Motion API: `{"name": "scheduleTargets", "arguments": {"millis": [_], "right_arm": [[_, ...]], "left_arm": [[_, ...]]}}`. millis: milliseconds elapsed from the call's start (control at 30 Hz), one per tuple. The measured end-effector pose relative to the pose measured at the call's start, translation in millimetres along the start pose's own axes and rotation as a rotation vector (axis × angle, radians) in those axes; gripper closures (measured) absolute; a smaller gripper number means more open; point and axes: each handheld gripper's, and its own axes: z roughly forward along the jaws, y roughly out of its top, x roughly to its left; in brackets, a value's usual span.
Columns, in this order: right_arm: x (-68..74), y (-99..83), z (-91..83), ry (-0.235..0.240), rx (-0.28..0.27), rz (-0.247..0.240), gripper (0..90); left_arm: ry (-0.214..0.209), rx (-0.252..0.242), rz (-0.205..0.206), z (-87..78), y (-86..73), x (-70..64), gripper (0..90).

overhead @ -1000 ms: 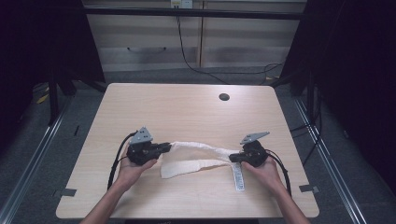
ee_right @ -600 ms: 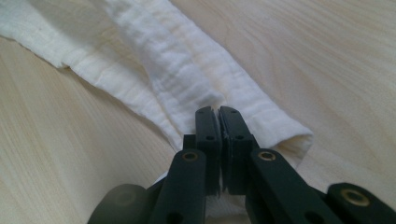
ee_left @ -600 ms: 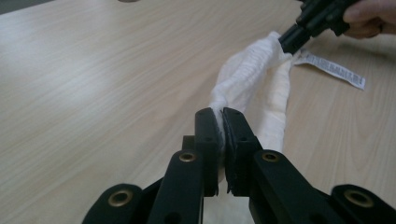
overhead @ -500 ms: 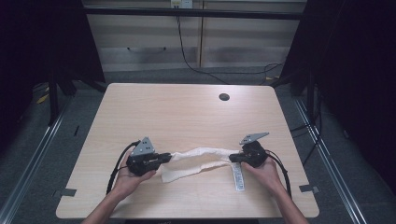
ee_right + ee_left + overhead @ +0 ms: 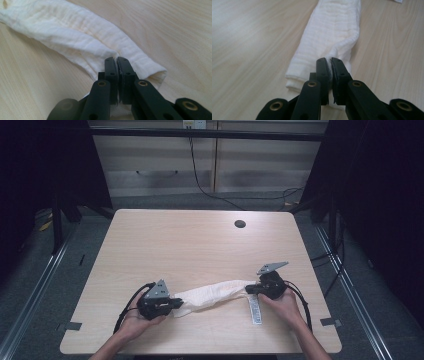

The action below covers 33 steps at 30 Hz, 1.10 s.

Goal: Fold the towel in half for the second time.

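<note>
A white cloth [image 5: 212,294] lies folded lengthwise into a long band on the wooden table [image 5: 190,245], near its front edge. My left gripper [image 5: 176,304] is shut on the band's left end; its own view shows the jaws pinching a fold of the cloth [image 5: 332,32] at the left gripper [image 5: 329,62]. My right gripper [image 5: 248,289] is shut on the right end. Its view shows the cloth [image 5: 75,37] running away to the upper left from the right gripper [image 5: 116,61].
A white strip with printed marks [image 5: 255,308] lies on the table just in front of the right gripper. A round cable hole [image 5: 240,224] sits at the table's back right. Beyond the table are cabinets and dark floor.
The left gripper has moved toward the front edge with its end of the cloth. The spread, forked cloth has closed into one narrow band. The right gripper has hardly moved.
</note>
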Motion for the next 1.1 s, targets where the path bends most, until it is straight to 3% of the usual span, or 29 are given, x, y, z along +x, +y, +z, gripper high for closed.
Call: {"name": "scheduleTargets", "arguments": {"millis": [167,333,400,600,667,733,800,867,1100], "right_arm": [[1.1,0.3,0.0,0.002,0.003,-0.004,87.5],[0.9,6.7,-0.4,-0.021,0.044,-0.066,87.5],[1.0,8.8,-1.3,-0.027,0.061,-0.069,87.6],[-2.6,7.7,-4.5,-0.069,0.017,-0.048,87.8],[-0.6,7.8,-4.5,-0.101,0.006,-0.055,87.8],[0.4,7.9,-3.8,-0.104,0.001,-0.051,87.7],[1.3,5.9,-5.3,-0.094,-0.041,-0.06,86.8],[3.4,3.8,-8.9,-0.083,-0.056,-0.057,84.3],[12.7,-6.6,-24.6,-0.06,-0.096,-0.048,74.9]], "left_arm": [[0.016,0.02,-0.002,2.3,-6.2,2.0,85.6],[0.039,0.01,-0.039,2.4,-8.2,11.9,85.7],[0.047,0.014,-0.039,2.5,-7.6,15.7,85.8],[0.11,0.012,-0.034,7.7,-3.5,26.2,85.9],[0.102,0.012,-0.047,7.7,-3.5,30.7,85.9],[0.106,0.005,-0.047,7.7,-3.9,29.1,85.9],[0.101,-0.008,-0.042,5.9,-4.1,26.5,85.2],[0.083,-0.007,-0.04,2.5,-3.4,25.6,82.4],[0.048,-0.074,-0.074,-10.5,-3.0,21.2,69.0]]}}
